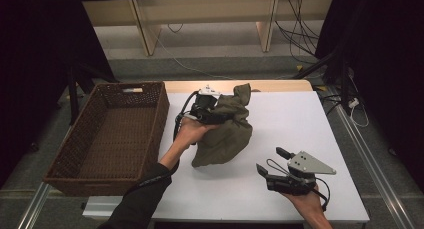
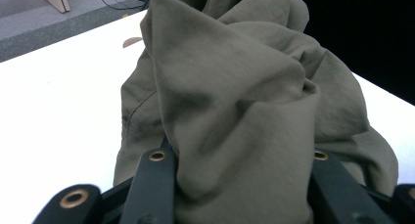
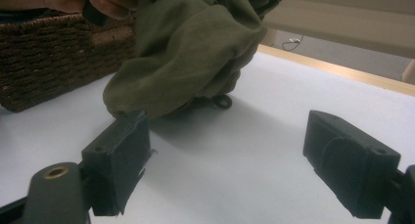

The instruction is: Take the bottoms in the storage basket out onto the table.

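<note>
Left gripper [image 1: 216,114] at frame centre, clamped on bunched olive cloth [image 1: 225,134]; in left gripper view fabric packed between jaws. Cloth gripped near top, so bulk hangs, lower end resting on white table [image 1: 280,189]; likely lift toward wicker basket [image 1: 112,134] at left, empty, rim just beside holding hand. Right gripper [image 1: 270,161] lower right, jaws spread, nothing between, apart from cloth, probably waiting. Open table at right and bottom; wooden far edge [image 1: 280,85] close behind cloth.
</note>
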Demonstrator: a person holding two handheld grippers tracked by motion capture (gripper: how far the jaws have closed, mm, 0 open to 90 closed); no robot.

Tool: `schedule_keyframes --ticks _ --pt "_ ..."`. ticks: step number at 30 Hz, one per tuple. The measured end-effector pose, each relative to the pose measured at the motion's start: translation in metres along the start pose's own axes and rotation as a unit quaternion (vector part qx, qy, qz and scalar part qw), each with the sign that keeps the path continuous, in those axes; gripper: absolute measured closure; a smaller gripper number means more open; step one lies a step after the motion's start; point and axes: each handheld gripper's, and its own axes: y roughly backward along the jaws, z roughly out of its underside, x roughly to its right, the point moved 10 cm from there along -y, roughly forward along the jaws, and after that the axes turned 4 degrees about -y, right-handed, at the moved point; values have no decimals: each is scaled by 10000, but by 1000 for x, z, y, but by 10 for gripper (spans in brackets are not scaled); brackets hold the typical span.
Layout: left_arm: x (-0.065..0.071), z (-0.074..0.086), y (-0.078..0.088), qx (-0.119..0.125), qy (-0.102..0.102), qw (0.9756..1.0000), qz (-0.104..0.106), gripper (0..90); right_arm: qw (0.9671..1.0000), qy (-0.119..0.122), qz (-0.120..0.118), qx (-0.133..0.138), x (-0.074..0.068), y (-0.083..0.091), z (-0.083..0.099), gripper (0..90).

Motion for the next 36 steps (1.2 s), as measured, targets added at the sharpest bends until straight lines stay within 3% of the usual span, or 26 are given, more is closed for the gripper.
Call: schedule_keyframes --ticks 14,36 --pt "4 9 -13 -90 -94 9999 -24 628 10000 6 -4 -2 0 0 0 190" --pt "18 28 -34 -574 -427 9974 86 571 10000 19 -5 -10 0 0 0 190"
